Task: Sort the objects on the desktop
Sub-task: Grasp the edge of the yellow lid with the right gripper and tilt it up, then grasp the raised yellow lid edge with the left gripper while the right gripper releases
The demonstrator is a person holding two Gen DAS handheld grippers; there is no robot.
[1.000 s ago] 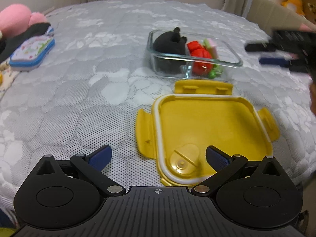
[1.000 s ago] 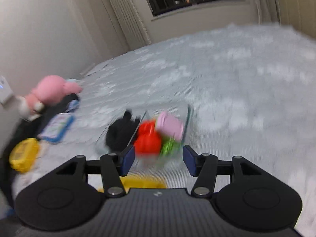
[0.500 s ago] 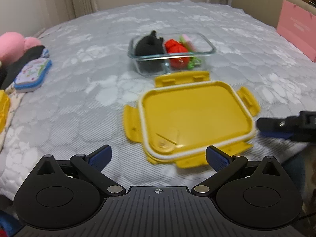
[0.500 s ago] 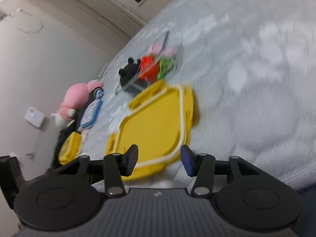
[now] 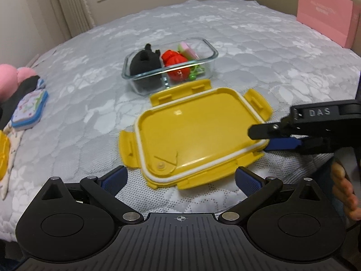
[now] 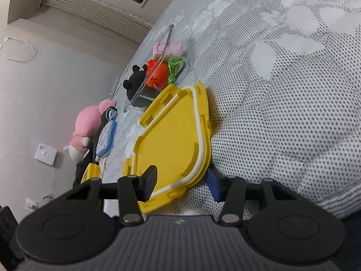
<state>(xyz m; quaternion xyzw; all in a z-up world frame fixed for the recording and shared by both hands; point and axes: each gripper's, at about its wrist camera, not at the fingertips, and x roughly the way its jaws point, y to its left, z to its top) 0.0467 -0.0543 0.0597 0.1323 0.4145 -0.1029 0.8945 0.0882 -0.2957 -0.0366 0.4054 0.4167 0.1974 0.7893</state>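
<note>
A yellow lid [image 5: 194, 131] lies upside down on the quilted bed, just in front of a glass container [image 5: 212, 52]. The container holds a black plush [image 5: 145, 62], a red toy [image 5: 176, 64], a pink item [image 5: 188, 48] and a green string piece [image 5: 196, 71]. My left gripper [image 5: 180, 178] hovers open at the lid's near edge, holding nothing. My right gripper [image 6: 181, 181] is rolled on its side. Its jaws straddle the corner of the lid [image 6: 171, 140], one finger above and one below, with gaps still showing. In the left wrist view the right gripper [image 5: 259, 141] reaches in from the right.
A pink plush [image 5: 13, 76] and a blue-rimmed pouch [image 5: 30, 108] lie at the bed's left edge, with another yellow object [image 5: 3, 151] below them. A pink paper bag [image 5: 325, 15] stands at the far right. A hand [image 5: 345, 187] grips the right tool.
My right gripper dropped from above the container, rolled sideways and slid its jaws around the lid's right corner. The left gripper drew back and rolled, so the whole lid now shows.
</note>
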